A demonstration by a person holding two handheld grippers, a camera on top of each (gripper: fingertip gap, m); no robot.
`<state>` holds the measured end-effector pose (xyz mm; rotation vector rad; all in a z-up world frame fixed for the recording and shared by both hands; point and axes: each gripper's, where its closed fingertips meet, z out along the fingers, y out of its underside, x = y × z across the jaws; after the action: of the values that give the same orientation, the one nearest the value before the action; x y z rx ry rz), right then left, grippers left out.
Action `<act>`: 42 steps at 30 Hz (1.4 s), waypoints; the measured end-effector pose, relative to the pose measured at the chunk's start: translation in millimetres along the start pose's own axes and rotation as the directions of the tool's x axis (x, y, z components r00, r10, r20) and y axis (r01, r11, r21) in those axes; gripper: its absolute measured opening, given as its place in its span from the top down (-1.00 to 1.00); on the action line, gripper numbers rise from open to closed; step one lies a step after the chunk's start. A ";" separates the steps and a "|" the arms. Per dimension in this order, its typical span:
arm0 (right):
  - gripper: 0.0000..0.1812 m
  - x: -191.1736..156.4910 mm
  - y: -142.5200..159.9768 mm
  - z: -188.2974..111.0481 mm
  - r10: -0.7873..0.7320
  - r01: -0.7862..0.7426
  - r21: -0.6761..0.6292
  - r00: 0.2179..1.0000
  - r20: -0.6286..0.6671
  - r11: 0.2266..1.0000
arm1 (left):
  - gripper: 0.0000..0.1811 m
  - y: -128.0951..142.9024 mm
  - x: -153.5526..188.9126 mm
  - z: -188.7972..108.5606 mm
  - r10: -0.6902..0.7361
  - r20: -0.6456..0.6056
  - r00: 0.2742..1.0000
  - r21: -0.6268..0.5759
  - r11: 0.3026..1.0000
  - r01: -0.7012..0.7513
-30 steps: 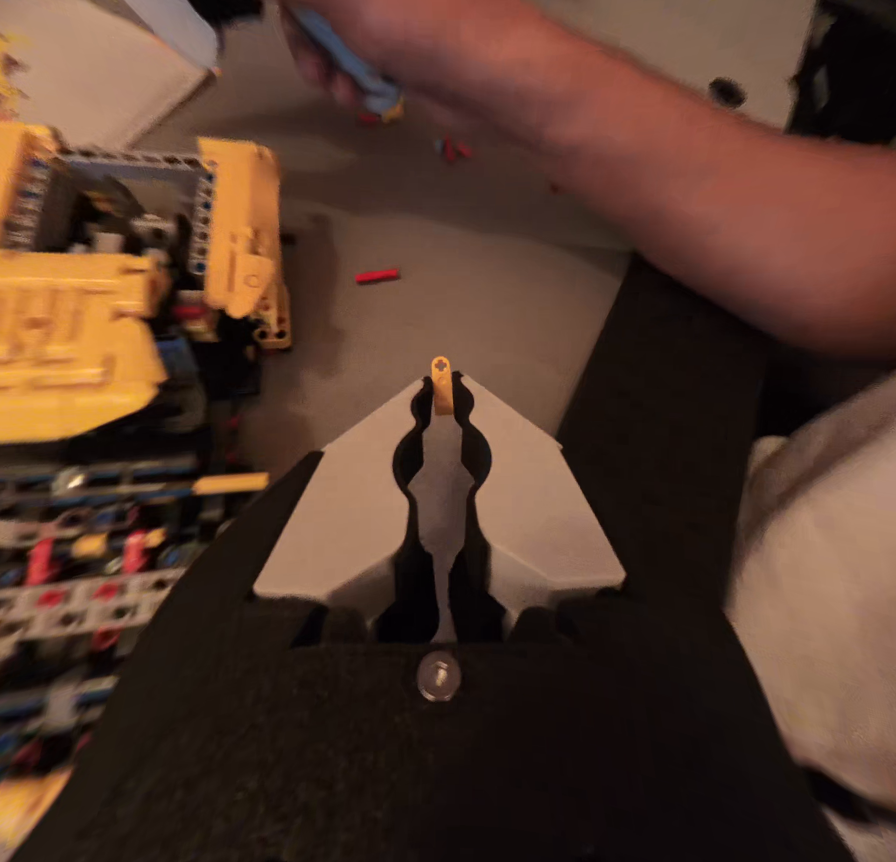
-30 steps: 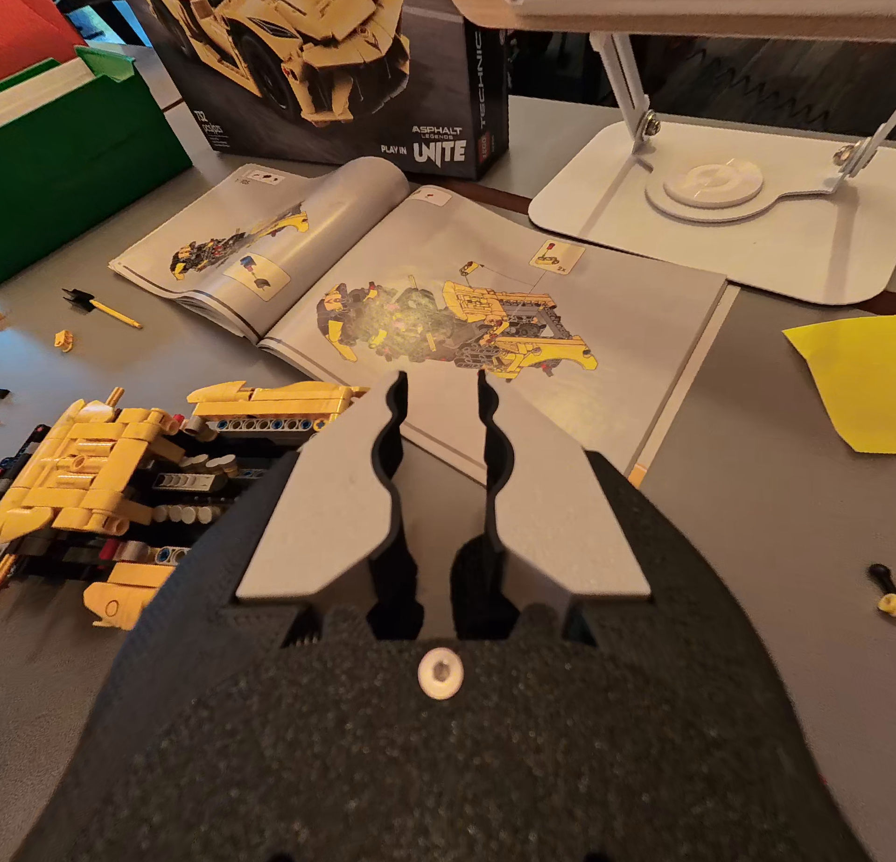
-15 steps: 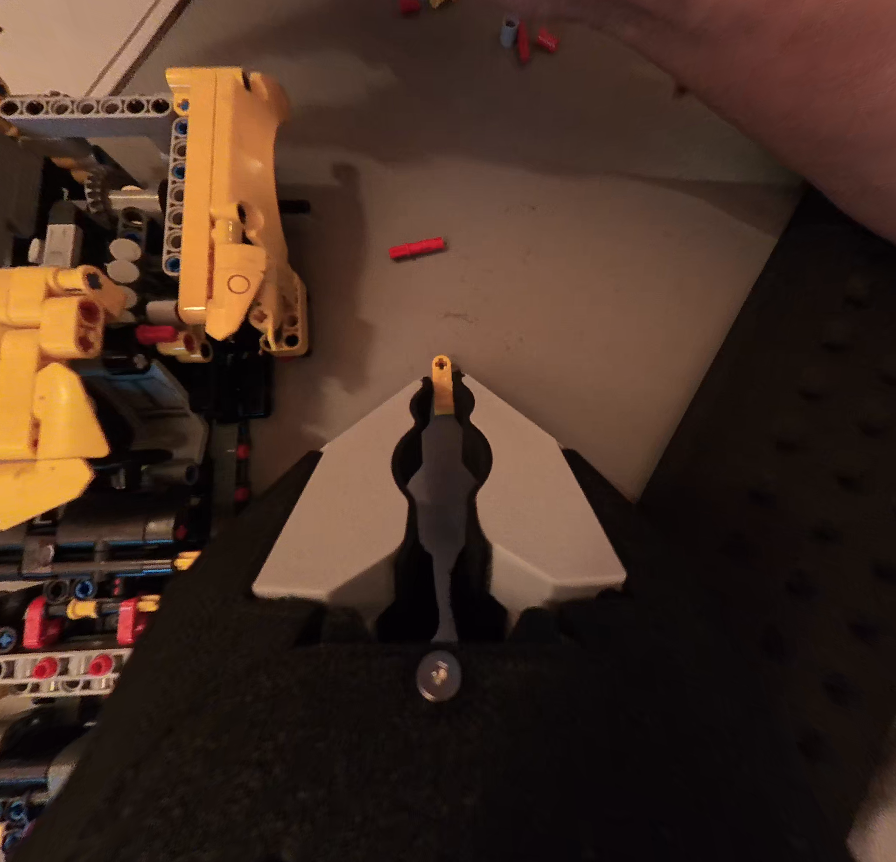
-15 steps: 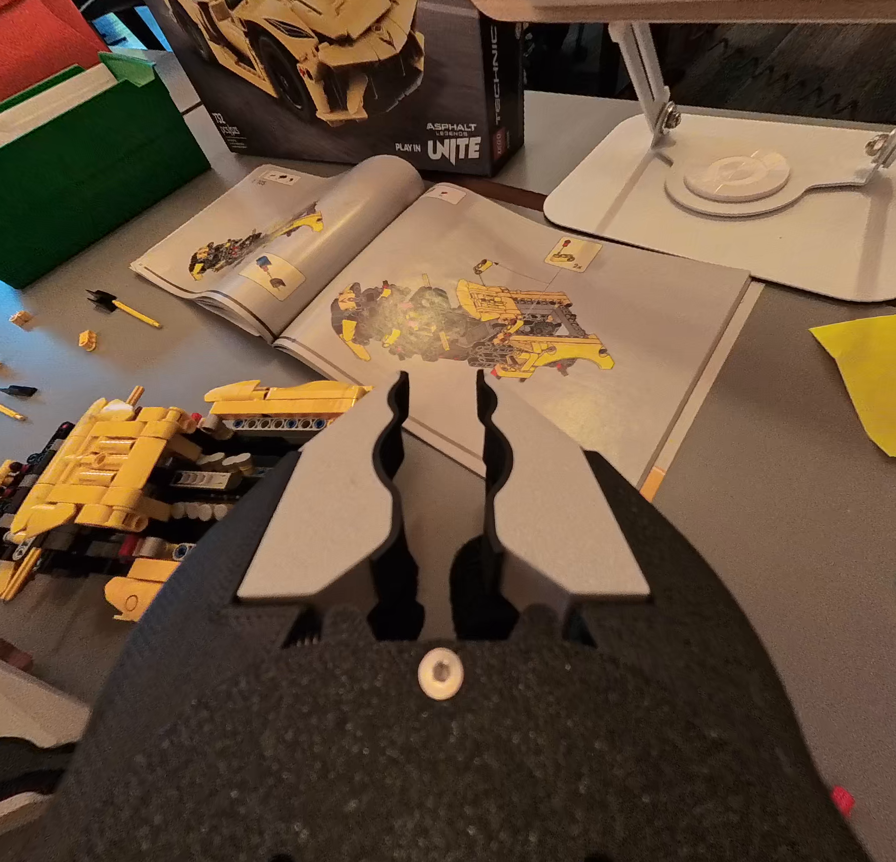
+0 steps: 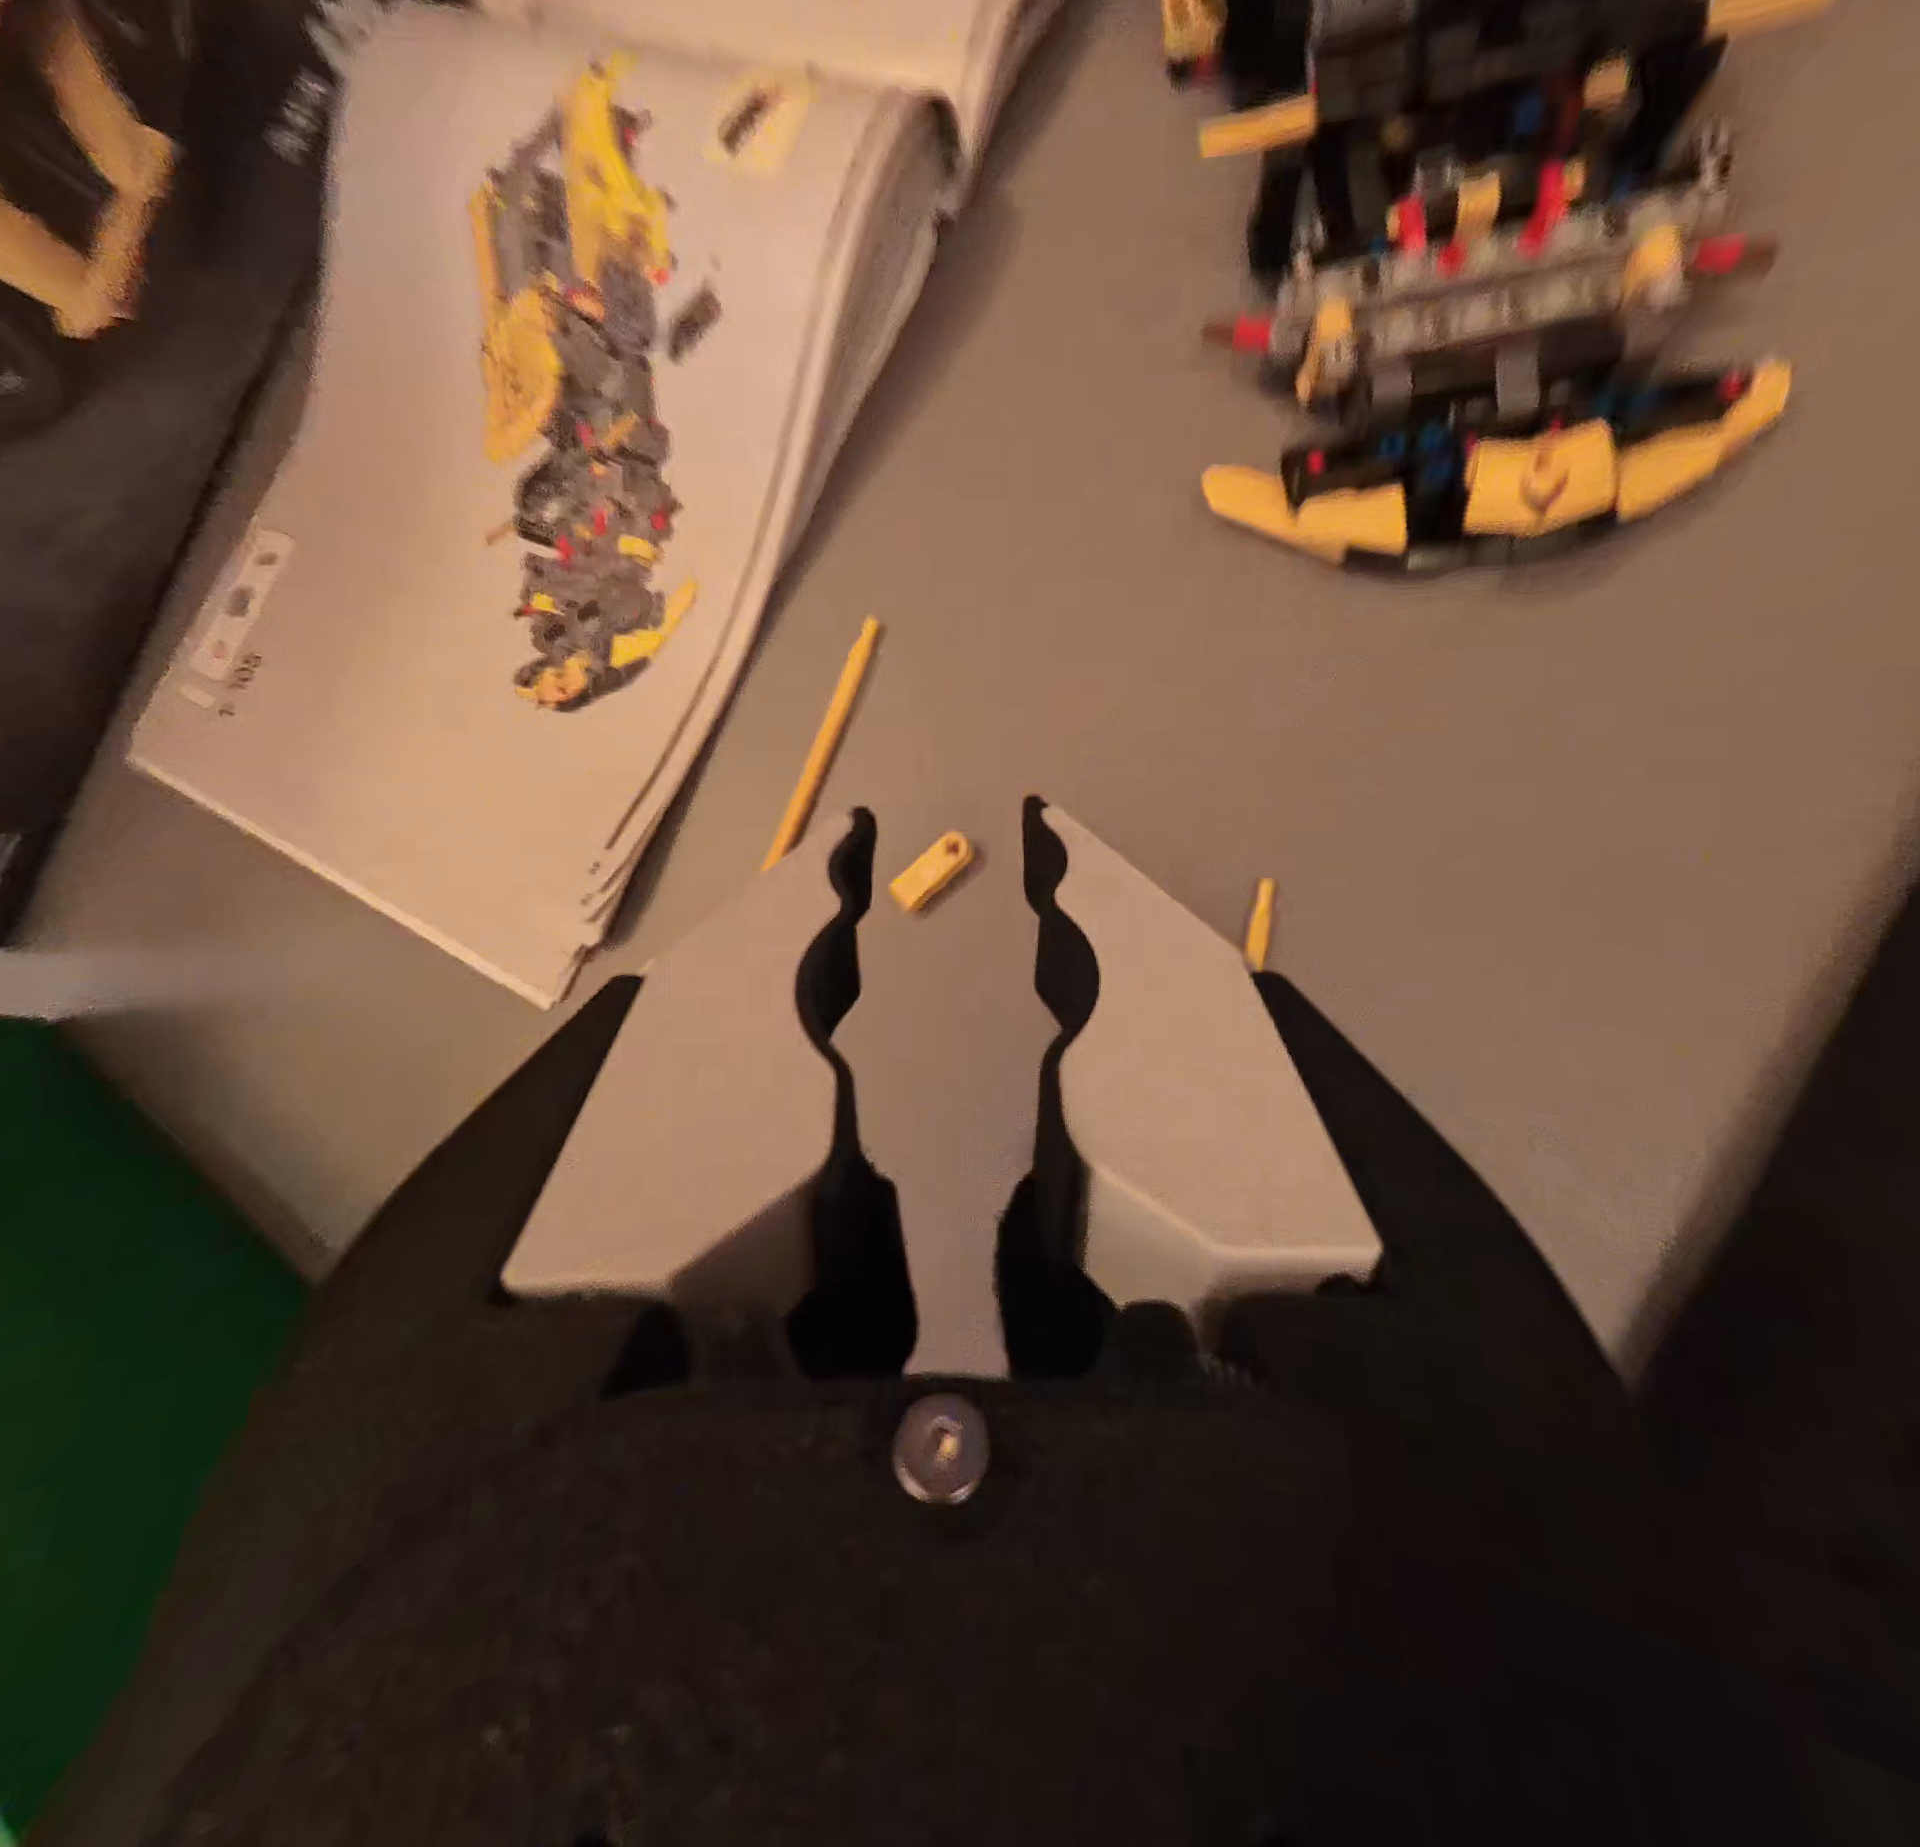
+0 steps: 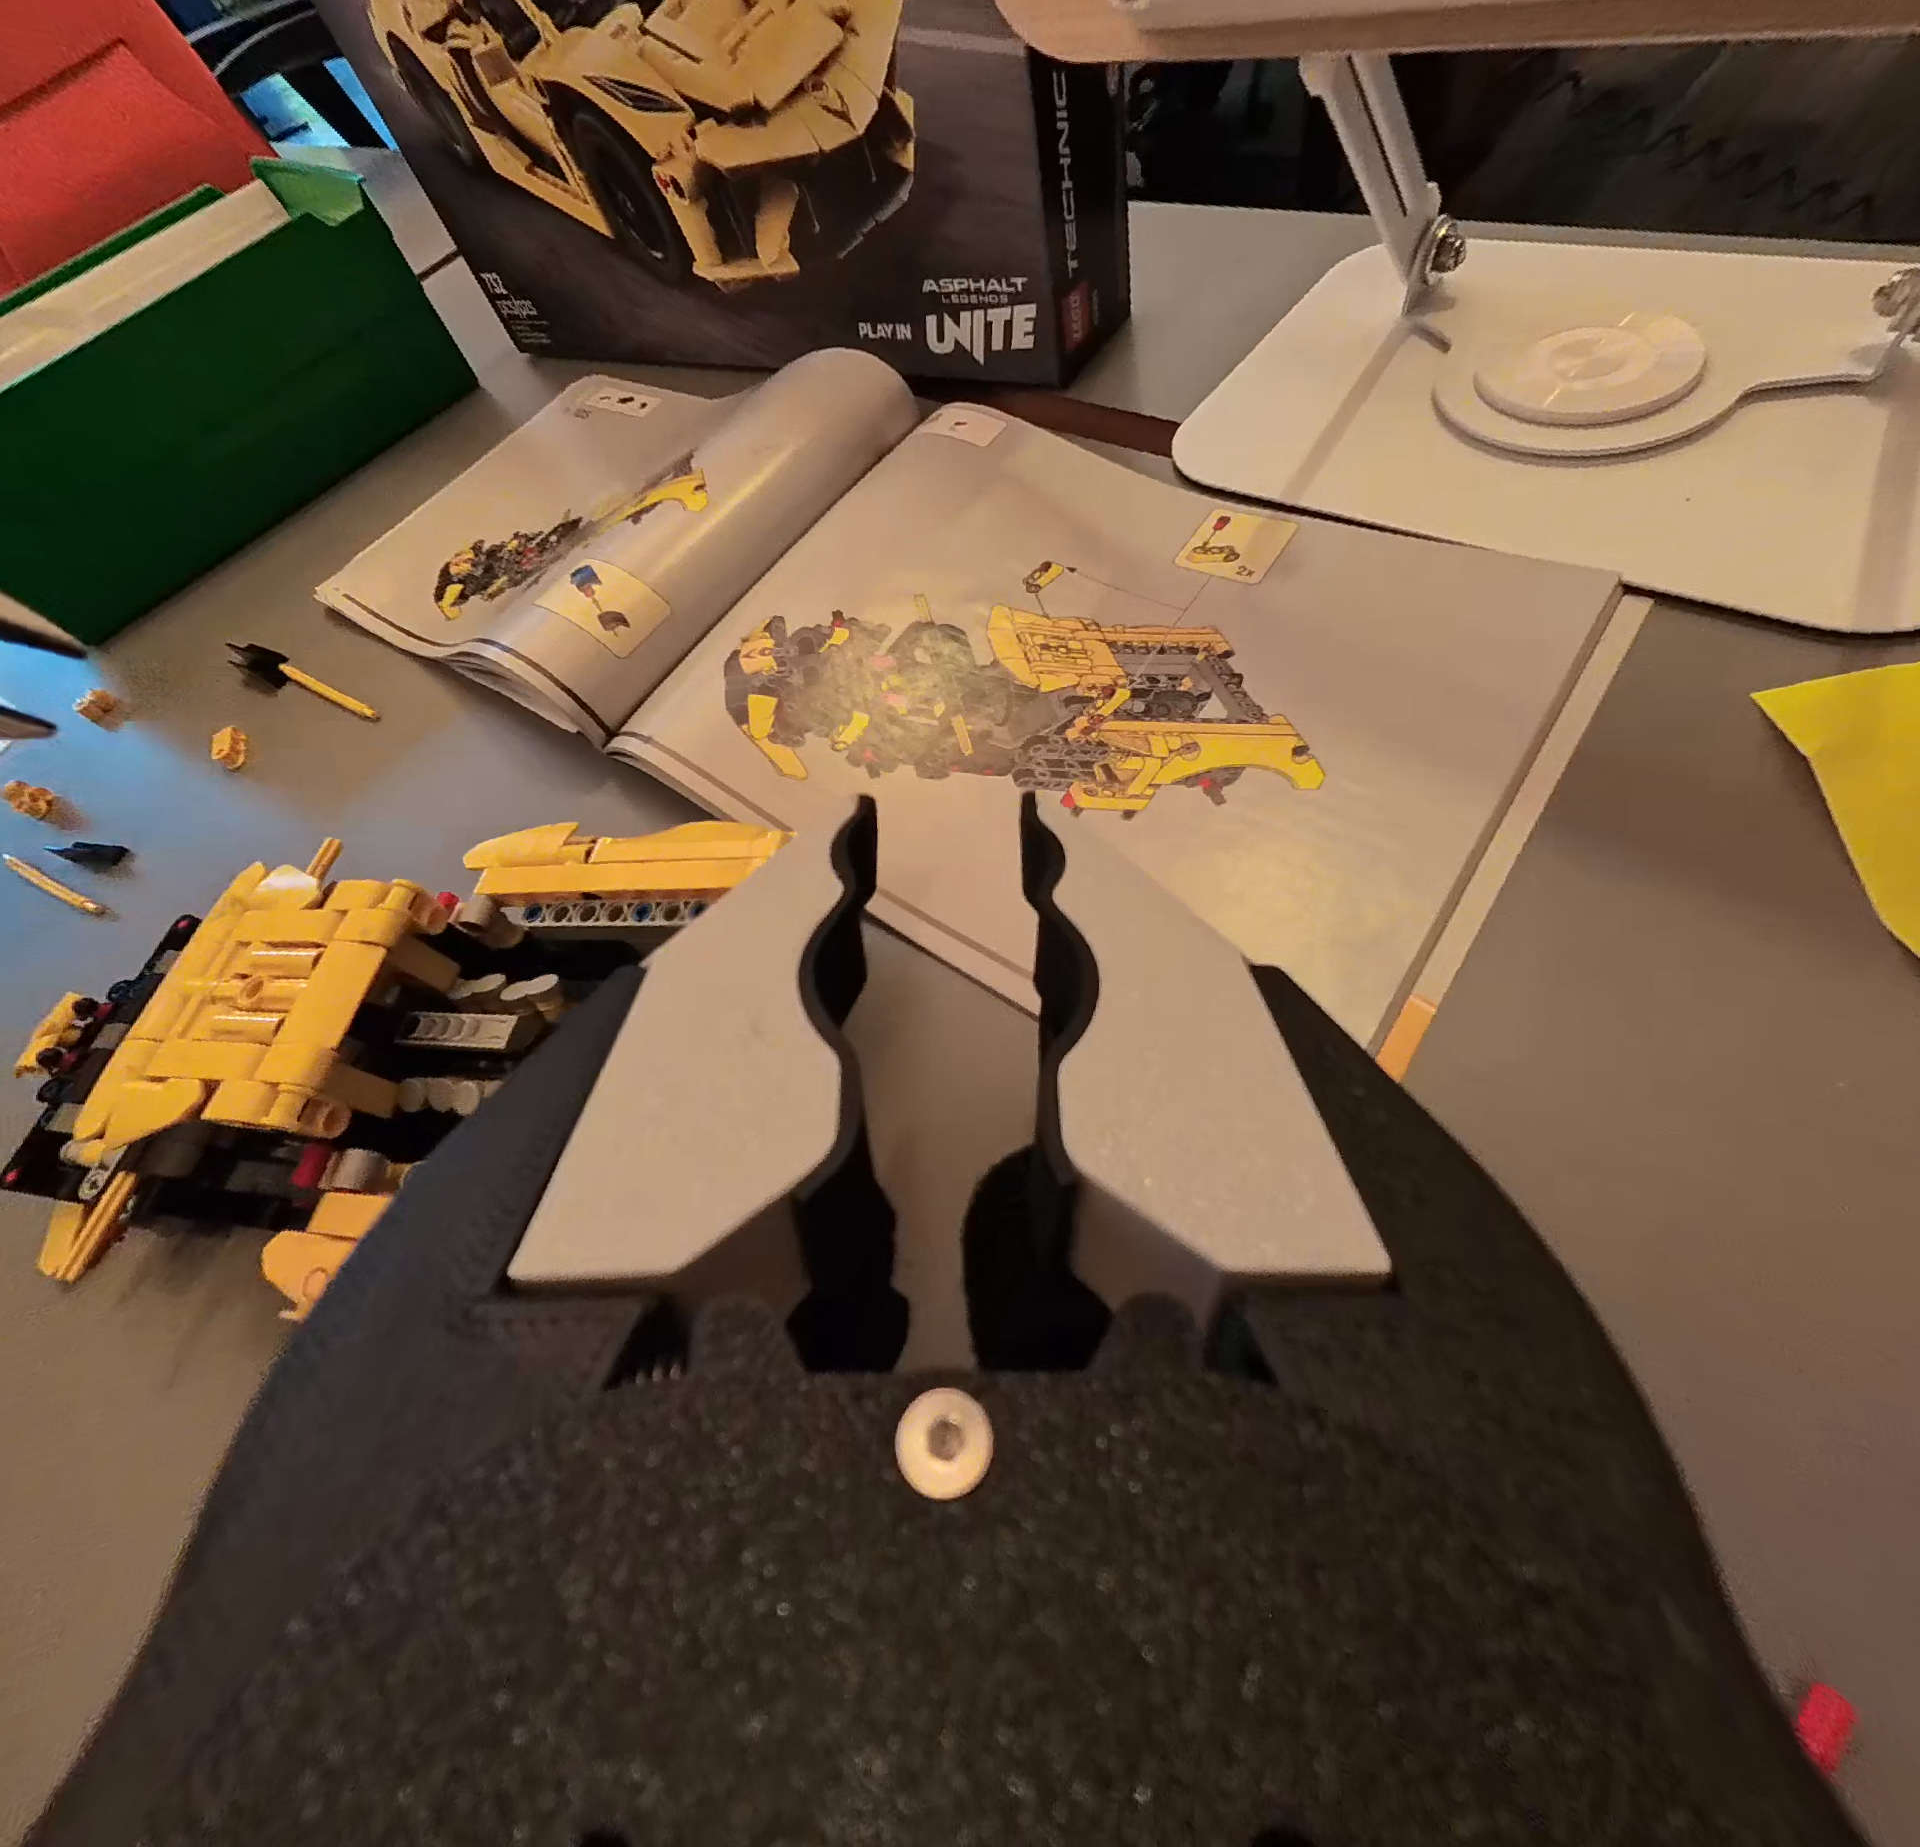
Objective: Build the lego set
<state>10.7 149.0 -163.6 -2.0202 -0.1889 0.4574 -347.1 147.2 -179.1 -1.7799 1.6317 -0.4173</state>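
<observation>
My left gripper (image 5: 940, 821) has its fingers apart, and a small yellow connector piece (image 5: 932, 870) lies loose on the grey worktop (image 5: 1143, 758) in the gap just past the tips, touching neither finger. A long thin yellow axle (image 5: 826, 743) lies just left of it, beside the open instruction booklet (image 5: 416, 550), and a shorter yellow pin (image 5: 1260, 922) sits by my right finger. This view is smeared, so I can only make out the half-built lego car (image 5: 1486, 343) roughly: a black and grey frame with red and blue pins and curved yellow panels along its near edge, standing well beyond the fingers to the right.

My right gripper (image 6: 948, 821) also has its fingers spread, holding nothing. Here the car (image 6: 260, 1028) shows sharper at lower left on the worktop (image 6: 1662, 1122): a blocky yellow shell over a black chassis, with a yellow panel on a grey holed beam nearest the booklet (image 6: 935, 654). Small yellow and black bits (image 6: 229, 746) are scattered to the left. Behind stand the set's box (image 6: 727, 135), a green box (image 6: 208, 395) and a white stand base (image 6: 1558, 447).
</observation>
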 end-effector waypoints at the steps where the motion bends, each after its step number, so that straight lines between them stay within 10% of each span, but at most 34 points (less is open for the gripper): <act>1: 0.71 0.6 1.3 0.5 -0.004 0.004 -0.006 1.000 -0.004 1.000 | 0.68 7.7 -0.3 5.3 0.032 -0.049 0.998 -0.029 0.999 -0.033; 16: 0.72 5.5 -4.0 -5.6 0.059 -0.060 0.032 0.998 0.026 0.998 | 0.91 36.2 -8.2 36.3 0.093 -0.146 0.985 -0.192 0.974 -0.121; 19: 0.73 6.7 -6.1 -8.1 0.049 -0.050 0.038 0.999 0.016 0.998 | 0.91 -8.1 2.1 22.7 -0.015 -0.087 0.996 -0.095 0.995 0.007; 25: 0.72 14.2 -8.2 -13.9 0.046 -0.046 0.049 0.999 -0.010 0.998 | 0.92 -135.4 134.6 29.1 -0.171 -0.220 0.960 0.121 0.972 0.201; 33: 0.72 15.6 -12.6 -20.7 0.044 -0.043 0.065 0.999 -0.012 0.997 | 0.91 -134.6 213.3 118.3 -0.215 -0.168 0.962 -0.107 0.974 0.199; 42: 0.64 31.4 -15.0 -77.0 -0.064 0.065 0.002 0.994 -0.085 0.998 | 0.84 -140.7 219.3 138.8 -0.242 -0.169 0.955 -0.134 0.966 0.221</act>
<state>70.9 103.3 -125.9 -2.0186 -0.1997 0.3299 -116.7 -30.1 -230.7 -2.0821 1.6022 -0.6240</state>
